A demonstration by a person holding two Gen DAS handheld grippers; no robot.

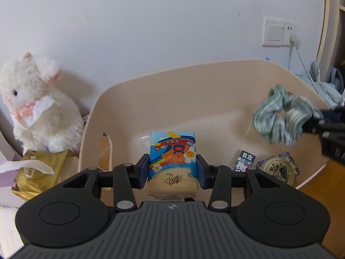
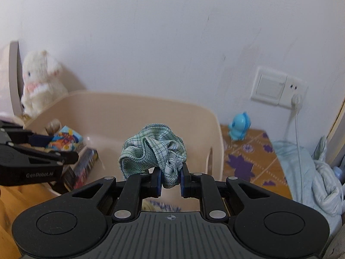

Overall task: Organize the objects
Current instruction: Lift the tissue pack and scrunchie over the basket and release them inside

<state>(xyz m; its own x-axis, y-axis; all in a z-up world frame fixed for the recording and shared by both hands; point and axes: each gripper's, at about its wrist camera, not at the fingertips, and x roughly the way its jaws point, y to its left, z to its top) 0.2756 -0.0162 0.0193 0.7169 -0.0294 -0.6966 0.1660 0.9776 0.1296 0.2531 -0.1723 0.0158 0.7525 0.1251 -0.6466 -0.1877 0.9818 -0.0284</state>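
My left gripper (image 1: 172,169) is shut on a colourful tissue pack (image 1: 172,161) with a cartoon bear, held over the beige plastic bin (image 1: 194,82). My right gripper (image 2: 170,180) is shut on a green striped scrunchie (image 2: 153,149) above the same bin's (image 2: 129,108) front part. The scrunchie also shows at the right of the left wrist view (image 1: 282,120), and the tissue pack at the left of the right wrist view (image 2: 66,140). Inside the bin lie a small Hello Kitty box (image 1: 243,161) and a round gold tin (image 1: 278,169).
A white plush cat (image 1: 36,110) sits on a gold packet (image 1: 36,172) left of the bin, against the wall. A wall switch and socket (image 1: 278,32) with a plugged cable are at right. A blue toy (image 2: 238,127) stands on an orange patterned cloth (image 2: 254,157). Pale bedding (image 2: 312,172) lies far right.
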